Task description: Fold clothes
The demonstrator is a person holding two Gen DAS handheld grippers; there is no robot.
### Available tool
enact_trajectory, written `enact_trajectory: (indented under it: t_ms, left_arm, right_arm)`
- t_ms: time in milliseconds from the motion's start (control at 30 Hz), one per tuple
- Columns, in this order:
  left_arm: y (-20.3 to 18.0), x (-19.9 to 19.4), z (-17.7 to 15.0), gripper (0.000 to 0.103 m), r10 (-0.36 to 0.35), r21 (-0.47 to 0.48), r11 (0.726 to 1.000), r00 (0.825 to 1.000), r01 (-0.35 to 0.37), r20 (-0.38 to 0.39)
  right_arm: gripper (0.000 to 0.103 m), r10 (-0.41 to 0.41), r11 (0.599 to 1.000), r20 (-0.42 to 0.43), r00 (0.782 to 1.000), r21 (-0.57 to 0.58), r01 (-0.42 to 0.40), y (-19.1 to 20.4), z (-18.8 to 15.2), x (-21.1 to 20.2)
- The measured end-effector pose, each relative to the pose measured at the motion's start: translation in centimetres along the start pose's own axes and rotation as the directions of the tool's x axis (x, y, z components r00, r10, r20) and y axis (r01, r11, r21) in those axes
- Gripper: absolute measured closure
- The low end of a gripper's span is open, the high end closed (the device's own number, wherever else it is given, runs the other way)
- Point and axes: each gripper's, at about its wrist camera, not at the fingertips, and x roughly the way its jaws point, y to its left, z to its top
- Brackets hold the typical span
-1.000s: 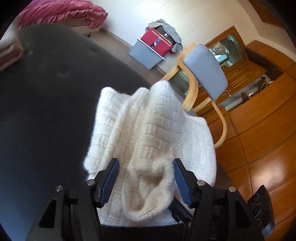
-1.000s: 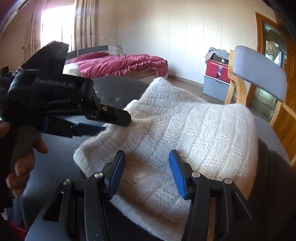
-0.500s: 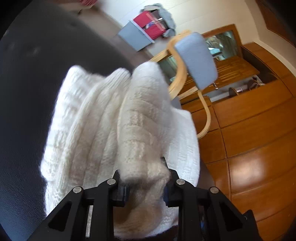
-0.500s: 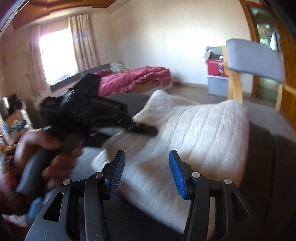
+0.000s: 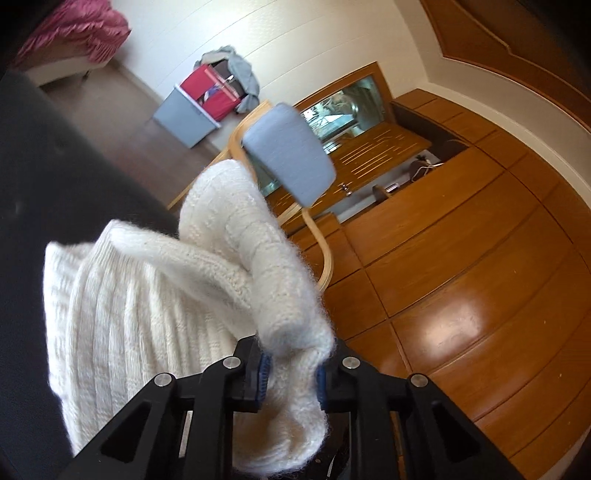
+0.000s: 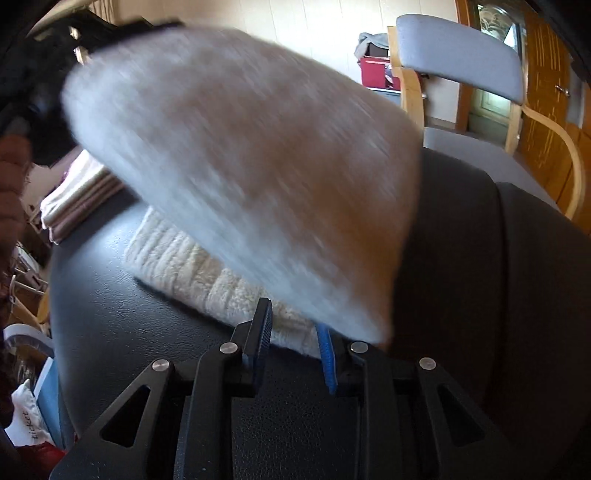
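Observation:
A white knit sweater (image 5: 147, 314) lies on a black padded surface (image 6: 147, 350). My left gripper (image 5: 291, 369) is shut on a thick rolled edge of it, jaws still closing, and holds that part up off the surface. In the right wrist view the raised flap (image 6: 240, 155) hangs blurred overhead, with the left gripper's black body (image 6: 55, 55) and a hand (image 6: 11, 166) at the upper left. My right gripper (image 6: 295, 332) points down at the near edge of the lower layer (image 6: 192, 266). Its jaws are closing, and the cloth fills the gap between the blue pads.
A wooden chair with grey cushions (image 6: 461, 62) stands just past the surface's far side. Wooden cabinets (image 5: 461, 277) fill the right. Red and grey boxes (image 5: 207, 96) sit by the wall, a pink-covered bed (image 5: 74, 33) beyond. A folded cloth stack (image 6: 74, 199) rests at the surface's left.
My left gripper closed on the sweater's rolled edge and rose, lifting that part. The right gripper's jaws narrowed from open onto the near edge, and it tilted down toward it.

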Motion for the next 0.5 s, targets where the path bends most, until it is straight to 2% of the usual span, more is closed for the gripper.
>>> enact_trajectory:
  t_ms: [67,200,367,500]
  left_arm:
    - [0.9,-1.0,-0.3,0.085,0.004,-0.005,1.000,1.000,-0.004,0.004]
    - [5.1,-4.3,-1.6,0.085,0.014,-0.076,0.997,0.999,-0.011,0.041]
    - [9.3,-5.3,-4.8,0.085,0.099,-0.114,0.989,0.991,-0.089,0.091]
    - [9.0,-5.9,-9.0,0.084,0.165,-0.059,0.986,0.973,-0.158,0.162]
  right_arm:
    - [0.077,-0.021,1.000,-0.007,1.000,-0.010,0.021,0.3,0.0,0.1]
    - [0.077,-0.045,0.999,-0.023,0.999,-0.002,0.045,0.5,0.1,0.4]
    - [0.077,-0.053,0.998,-0.035,0.998,0.021,0.054,0.7,0.3,0.7]
    - [0.077,-0.070,0.997,-0.041,0.997,0.035,0.071,0.9,0.4,0.8]
